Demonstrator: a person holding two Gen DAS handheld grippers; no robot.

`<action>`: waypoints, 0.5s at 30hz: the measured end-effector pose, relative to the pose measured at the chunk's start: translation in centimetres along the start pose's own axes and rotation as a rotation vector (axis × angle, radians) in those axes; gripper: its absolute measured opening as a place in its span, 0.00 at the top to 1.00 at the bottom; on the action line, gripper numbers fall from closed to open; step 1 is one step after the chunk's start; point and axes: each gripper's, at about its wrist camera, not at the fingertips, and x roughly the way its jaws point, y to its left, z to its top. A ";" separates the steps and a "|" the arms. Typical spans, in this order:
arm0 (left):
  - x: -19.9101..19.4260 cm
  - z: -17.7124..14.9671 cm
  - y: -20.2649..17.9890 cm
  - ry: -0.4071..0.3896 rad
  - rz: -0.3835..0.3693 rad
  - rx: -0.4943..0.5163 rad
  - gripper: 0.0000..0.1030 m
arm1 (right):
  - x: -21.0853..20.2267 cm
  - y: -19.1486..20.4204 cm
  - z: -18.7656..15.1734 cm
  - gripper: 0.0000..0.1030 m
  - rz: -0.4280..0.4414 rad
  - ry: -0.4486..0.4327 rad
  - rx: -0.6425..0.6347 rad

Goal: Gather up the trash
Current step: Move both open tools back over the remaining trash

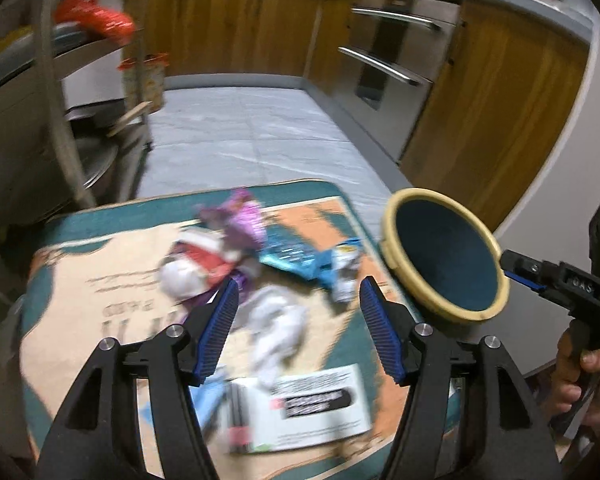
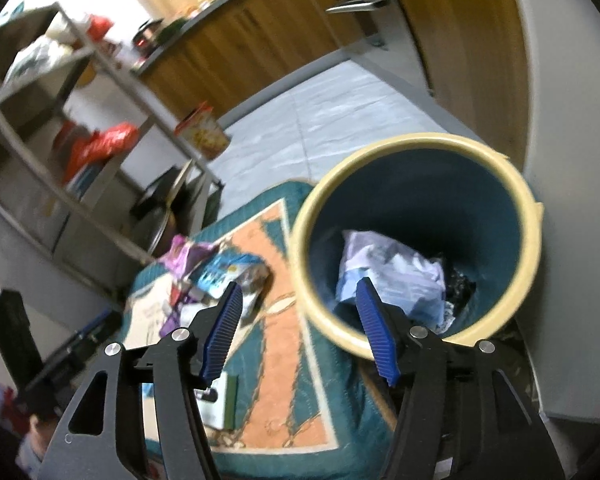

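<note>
Bin (image 2: 416, 152) upright — mouth upward

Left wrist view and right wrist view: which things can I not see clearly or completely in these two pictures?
- Trash pile on the rug, left wrist view: motion blur; single pieces hard to tell apart.
- White box, left wrist view: print unreadable from blur.
- Bin bottom, right wrist view: crumpled pale wrapper covers what lies below; the inside is dark.
- Right gripper, left wrist view: cut off by the picture's right edge.

Teal-and-orange rug (image 1: 332, 208) on grey floor (image 1: 252, 128), strewn with wrappers (image 1: 296, 260), crumpled paper (image 1: 276, 328), a leaflet (image 1: 320, 408).
</note>
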 end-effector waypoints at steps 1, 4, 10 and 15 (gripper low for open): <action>-0.3 -0.2 0.9 0.002 0.009 -0.010 0.39 | 0.1 0.4 -0.2 0.39 0.002 0.005 -0.016; -1.0 -1.0 3.1 0.019 0.040 -0.031 0.39 | 0.5 2.1 -0.8 0.35 0.019 0.027 -0.075; -1.5 -3.4 6.6 0.070 0.085 -0.080 0.35 | 1.8 4.8 -2.2 0.32 0.036 0.097 -0.168; -0.5 -5.1 7.8 0.132 0.107 -0.083 0.34 | 2.8 6.4 -3.1 0.31 0.059 0.157 -0.220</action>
